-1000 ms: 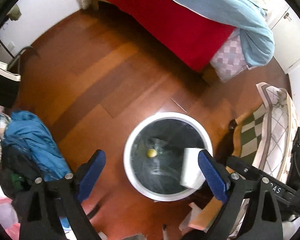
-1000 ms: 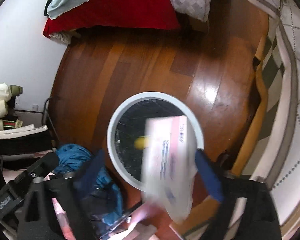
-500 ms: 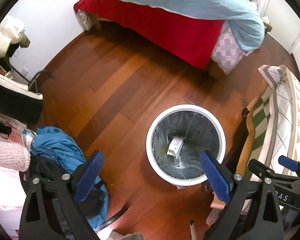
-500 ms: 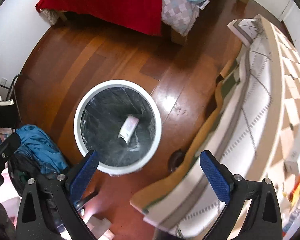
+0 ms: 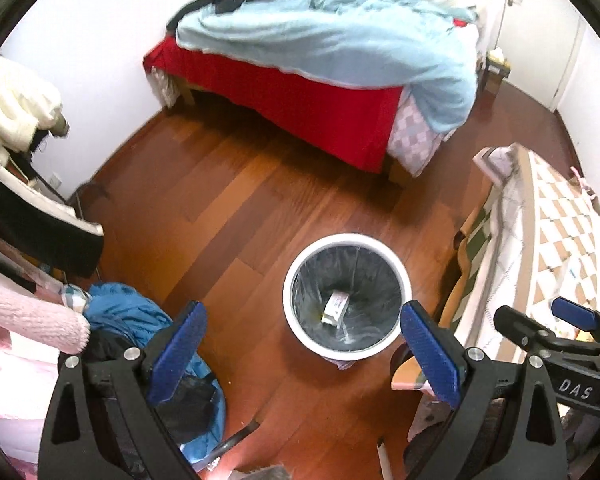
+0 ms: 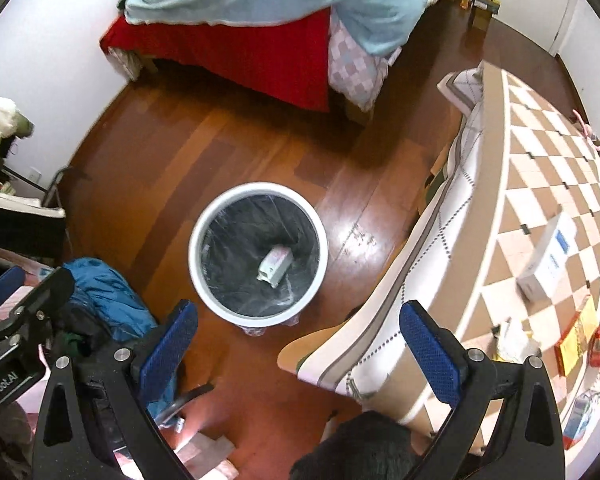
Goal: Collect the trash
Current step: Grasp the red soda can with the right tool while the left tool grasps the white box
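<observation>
A round white trash bin (image 5: pixel 405 286) (image 6: pixel 204 280) with a clear liner stands on the wooden floor. A small white box (image 5: pixel 335 306) (image 6: pixel 275 265) lies at its bottom. My left gripper (image 5: pixel 304 356) hovers high above the floor on the near side of the bin, open and empty. My right gripper (image 6: pixel 298 350) is also open and empty, held above the edge of the checkered table (image 6: pixel 540 168). On that table lie a white box with blue print (image 6: pixel 546 260), crumpled wrappers (image 6: pixel 516 340) and red and yellow packets (image 6: pixel 588 344).
A bed (image 5: pixel 300 96) with a red sheet and light blue blanket fills the back. A blue garment pile (image 5: pixel 140 320) lies left of the bin. Clothes and a rack (image 5: pixel 28 200) crowd the left side. The right gripper (image 5: pixel 568 336) shows in the left wrist view.
The white box left my right gripper and dropped into the bin. Both grippers have risen and pulled back from the bin; the right one swung toward the checkered table.
</observation>
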Demonstrator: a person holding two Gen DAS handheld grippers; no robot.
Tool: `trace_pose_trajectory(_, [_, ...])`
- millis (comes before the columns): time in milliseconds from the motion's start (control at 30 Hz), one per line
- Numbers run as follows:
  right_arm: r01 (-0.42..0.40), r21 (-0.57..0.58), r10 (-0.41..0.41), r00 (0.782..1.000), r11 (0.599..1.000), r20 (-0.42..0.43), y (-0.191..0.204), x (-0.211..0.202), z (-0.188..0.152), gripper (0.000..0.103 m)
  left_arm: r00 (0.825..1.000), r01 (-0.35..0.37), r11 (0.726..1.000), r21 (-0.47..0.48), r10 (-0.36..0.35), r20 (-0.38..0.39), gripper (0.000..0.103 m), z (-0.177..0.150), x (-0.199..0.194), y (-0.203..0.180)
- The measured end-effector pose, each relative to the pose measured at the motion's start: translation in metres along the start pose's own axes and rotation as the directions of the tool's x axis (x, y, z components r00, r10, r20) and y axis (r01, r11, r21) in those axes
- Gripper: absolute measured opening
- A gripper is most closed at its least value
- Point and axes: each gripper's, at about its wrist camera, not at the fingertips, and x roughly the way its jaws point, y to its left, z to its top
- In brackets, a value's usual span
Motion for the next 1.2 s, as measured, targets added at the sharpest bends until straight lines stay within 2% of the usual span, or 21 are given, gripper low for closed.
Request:
trace_pose_trajectory(167, [-0.055,0.049,0.05,0.993,0.997,0.103,-0.015,-0.058,-0.006,0.102,0.995,0.021,1.0,0.019,-0.023,0.096,0.099,0.011,-0.048,-0.019])
trace_pose_trajectory(300, [-0.089,0.117,0.066,0.981,0.989,0.183,-0.048,-0.106,-0.012,0.102,0.987,0.07,0.994,0.083,-0.081,0.142,0.099,0.017,-0.071,-0.063])
trace_pose_trajectory(433, [-0.075,0.221,0.018,0.968,0.972,0.249,-0.104,-0.143,-0.023,0.102,0.982,0.134,0.974,0.18,-0.155,0.11,0.099,0.018,-0.065,-0.132])
trace_pose_trajectory(567, [0.006,0.351,-0.102,0.961,0.937,0.257,-0.181,-0.16,-0.042,0.102,0.976,0.194,0.936,0.295,-0.215,0.041,0.099,0.012,-0.04,-0.219])
trace_pose_trajectory(667, [0.065,0.47,-0.19,0.956,0.88,0.223,-0.246,-0.16,-0.066,0.102,0.975,0.21,0.905,0.371,-0.222,-0.009,0.099,0.005,-0.015,-0.278])
trace_pose_trajectory(767, [0.132,0.576,-0.274,0.947,0.807,0.167,-0.309,-0.151,-0.094,0.102,0.976,0.213,0.873,0.438,-0.21,-0.056,0.099,-0.002,0.011,-0.327])
trace_pose_trajectory(900, [0.178,0.656,-0.318,0.943,0.734,0.1,-0.368,-0.134,-0.127,0.102,0.974,0.228,0.839,0.493,-0.191,-0.125,0.099,-0.011,0.042,-0.374])
trace_pose_trajectory(967, [0.182,0.678,-0.319,0.944,0.712,0.081,-0.388,-0.124,-0.138,0.102,0.969,0.245,0.823,0.513,-0.19,-0.158,0.098,-0.013,0.058,-0.393])
trace_pose_trajectory(1100, [0.186,0.69,-0.313,0.948,0.699,0.062,-0.406,-0.1,-0.143,0.102,0.961,0.274,0.782,0.56,-0.198,-0.193,0.096,-0.014,0.082,-0.425])
trace_pose_trajectory(1200, [0.168,0.703,-0.292,0.955,0.691,0.059,-0.42,-0.083,-0.144,0.102,0.959,0.279,0.758,0.59,-0.187,-0.213,0.082,-0.014,0.096,-0.44])
